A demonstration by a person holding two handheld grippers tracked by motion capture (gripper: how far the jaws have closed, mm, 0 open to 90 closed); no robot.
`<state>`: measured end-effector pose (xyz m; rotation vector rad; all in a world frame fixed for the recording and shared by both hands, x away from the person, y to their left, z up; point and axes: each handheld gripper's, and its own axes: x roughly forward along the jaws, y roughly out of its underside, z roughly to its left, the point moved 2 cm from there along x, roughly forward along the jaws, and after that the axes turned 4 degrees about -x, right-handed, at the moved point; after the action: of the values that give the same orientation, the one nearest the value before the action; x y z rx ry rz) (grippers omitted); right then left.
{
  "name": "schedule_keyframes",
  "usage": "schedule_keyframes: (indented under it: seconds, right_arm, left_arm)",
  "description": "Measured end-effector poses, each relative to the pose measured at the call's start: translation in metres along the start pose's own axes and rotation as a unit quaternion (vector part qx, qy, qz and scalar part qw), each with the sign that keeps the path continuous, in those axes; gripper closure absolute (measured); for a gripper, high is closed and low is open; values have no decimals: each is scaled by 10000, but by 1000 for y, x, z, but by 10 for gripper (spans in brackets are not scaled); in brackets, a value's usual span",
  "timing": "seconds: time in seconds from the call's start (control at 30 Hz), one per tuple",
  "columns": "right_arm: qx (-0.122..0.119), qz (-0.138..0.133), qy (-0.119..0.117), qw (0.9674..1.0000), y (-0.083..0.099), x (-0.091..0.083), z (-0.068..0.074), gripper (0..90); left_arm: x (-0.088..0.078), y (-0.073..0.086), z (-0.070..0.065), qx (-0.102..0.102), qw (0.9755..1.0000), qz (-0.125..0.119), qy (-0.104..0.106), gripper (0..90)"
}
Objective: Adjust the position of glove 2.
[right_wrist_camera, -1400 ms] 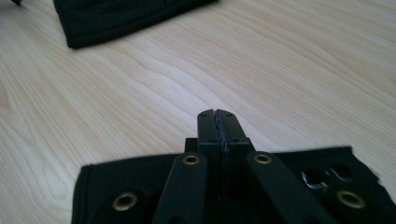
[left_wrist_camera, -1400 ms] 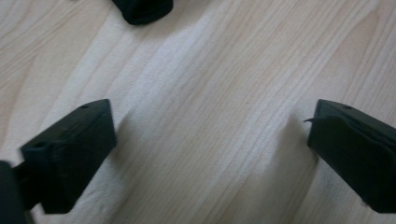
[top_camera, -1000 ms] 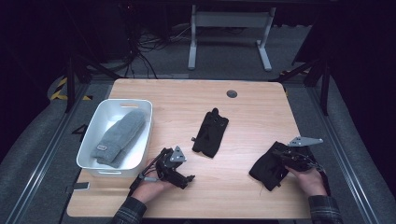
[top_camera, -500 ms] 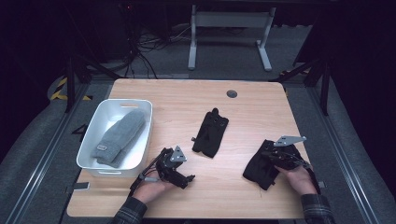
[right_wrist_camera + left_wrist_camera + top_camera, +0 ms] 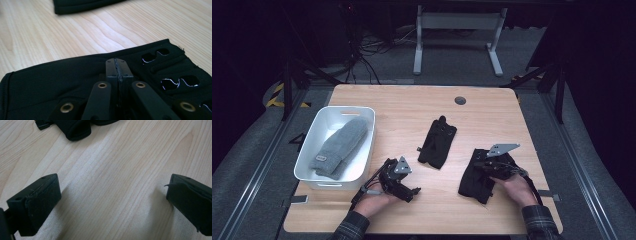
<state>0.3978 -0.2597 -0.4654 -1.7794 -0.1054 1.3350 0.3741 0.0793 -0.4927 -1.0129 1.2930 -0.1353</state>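
A black fingerless glove [image 5: 473,184] [image 5: 62,80] lies at the table's right front, and my right gripper [image 5: 482,169] [image 5: 117,67] is shut on its fabric, jaws pressed together with no gap. A second black glove [image 5: 438,142] [image 5: 82,6] lies flat near the middle of the table. At the left front my left gripper [image 5: 411,186] [image 5: 113,195] rests low over bare wood. Its jaws stand wide apart with nothing between them. The cuff of the middle glove [image 5: 75,130] lies just beyond it.
A white bin [image 5: 343,109] at the left holds a grey mitten [image 5: 339,147]. A dark round grommet [image 5: 460,100] sits near the table's far edge. The wooden table [image 5: 402,115] ends close behind both hands, with dark floor and a desk frame beyond.
My right gripper has slid leftward toward the table's middle, and the black glove has come along with it. The left gripper has stayed where it was.
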Motion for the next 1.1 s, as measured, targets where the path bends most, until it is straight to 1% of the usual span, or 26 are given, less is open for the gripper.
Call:
schedule_keyframes:
  seconds: [0.03, 0.07, 0.1, 0.2, 0.23, 0.3, 0.33, 0.4, 0.47, 0.57, 0.6, 0.63, 0.67, 0.7, 0.73, 0.8, 0.87, 0.93, 1.03, 1.1]
  right_arm:
    - [0, 0, 0, 10000, 0, 0, 0, 900]
    - [-38, -10, -55, 10000, -1, 2, 2, 900]
    - [-105, -27, -192, 9998, -4, 4, 5, 900]
    - [-187, -51, -362, 9992, -7, 8, 10, 900]
    - [-187, -51, -362, 9992, -7, 8, 10, 900]
    - [-272, -61, -494, 9984, -10, 11, 14, 900]
    - [-367, -54, -569, 9977, -12, 12, 19, 900]
    - [-408, -53, -571, 9975, -13, 12, 21, 900]
    - [-442, -108, -545, 9975, -14, 9, 24, 900]
    - [-394, -275, -571, 9972, -12, -4, 30, 900]
    - [-382, -282, -570, 9972, -7, -11, 35, 900]
    - [-361, -299, -613, 9970, -4, -14, 39, 900]
    - [-361, -299, -613, 9970, -4, -14, 39, 900]
    - [-357, -226, -653, 9970, 2, -17, 46, 900]
    - [-357, -226, -653, 9970, 2, -17, 46, 900]
    - [-366, -168, -703, 9967, 7, -19, 53, 900]
    - [-394, -7, -721, 9966, 12, -18, 58, 900]
    - [-378, 181, -686, 9968, 19, -19, 57, 900]
    - [-328, 192, -681, 9970, 24, -22, 55, 900]
    - [-295, 211, -613, 9975, 30, -28, 52, 900]
  left_arm:
    - [0, 0, 0, 0, 10000, 0, 0, 0]
    - [0, 0, 0, -1, 10000, -4, 1, 0]
    - [0, 0, 0, -2, 10000, -1, -1, 0]
    - [0, 0, 0, -1, 10000, -1, -1, 0]
    - [0, 0, 0, -1, 10000, -1, -1, 0]
    - [0, 0, 0, -2, 10000, -2, -3, 0]
    - [0, 0, 0, -1, 10000, 1, 0, 0]
    - [0, 0, 0, -3, 10000, -2, 0, 0]
    - [0, 0, 0, -2, 10000, -1, -1, 0]
    - [0, 0, 0, -3, 10000, -3, -1, 0]
    - [0, 0, 0, -2, 10000, -3, -2, 0]
    - [0, 0, 0, 0, 10000, 0, -2, 0]
    - [0, 0, 0, 0, 10000, 0, -2, 0]
    - [0, 0, 0, -2, 10000, -1, -3, 0]
    - [0, 0, 0, -3, 10000, -1, -2, 0]
    - [0, 0, 0, -1, 10000, -1, -5, 0]
    - [0, 0, 0, -2, 10000, 0, -5, 0]
    - [0, 0, 0, 1, 10000, 0, -5, 0]
    - [0, 0, 0, 1, 10000, 0, -5, 0]
    - [0, 0, 0, 2, 10000, 2, -4, 1]
